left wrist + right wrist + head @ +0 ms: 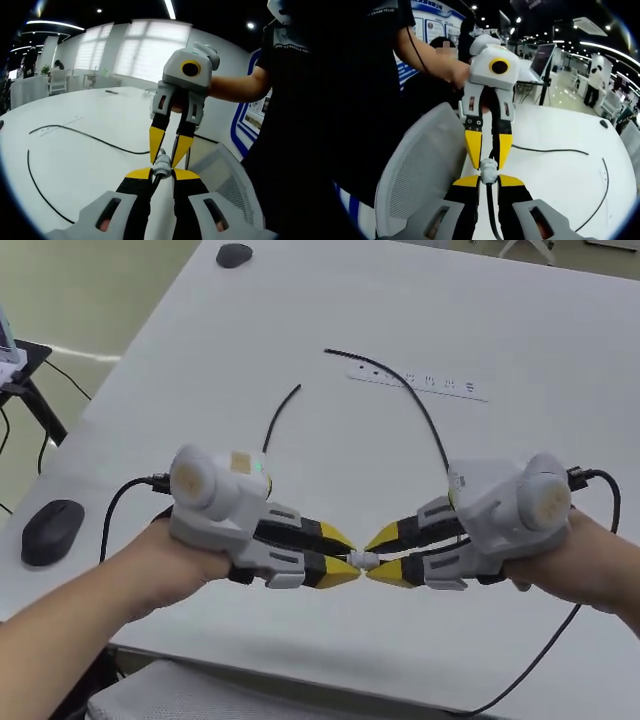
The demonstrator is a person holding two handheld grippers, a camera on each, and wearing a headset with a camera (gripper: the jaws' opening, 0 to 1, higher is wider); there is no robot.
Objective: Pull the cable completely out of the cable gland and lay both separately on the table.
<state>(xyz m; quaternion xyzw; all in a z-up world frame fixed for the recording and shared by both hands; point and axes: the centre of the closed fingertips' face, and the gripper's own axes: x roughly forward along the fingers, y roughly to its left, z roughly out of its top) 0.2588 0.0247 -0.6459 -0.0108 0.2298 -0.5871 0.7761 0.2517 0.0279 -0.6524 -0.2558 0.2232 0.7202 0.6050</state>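
Evidently the cable (490, 207) runs through the cable gland (489, 170)

Small, pale grey gland (362, 561) — held off the worktop (500, 330), pinched where the two pairs of jaws meet. The thin black cable (418, 403) runs through it — both ends trail in curves across the white worktop.

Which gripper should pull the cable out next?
Right, probably: the cable runs back through the right gripper, while the left gripper pinches the cable gland at its tips.
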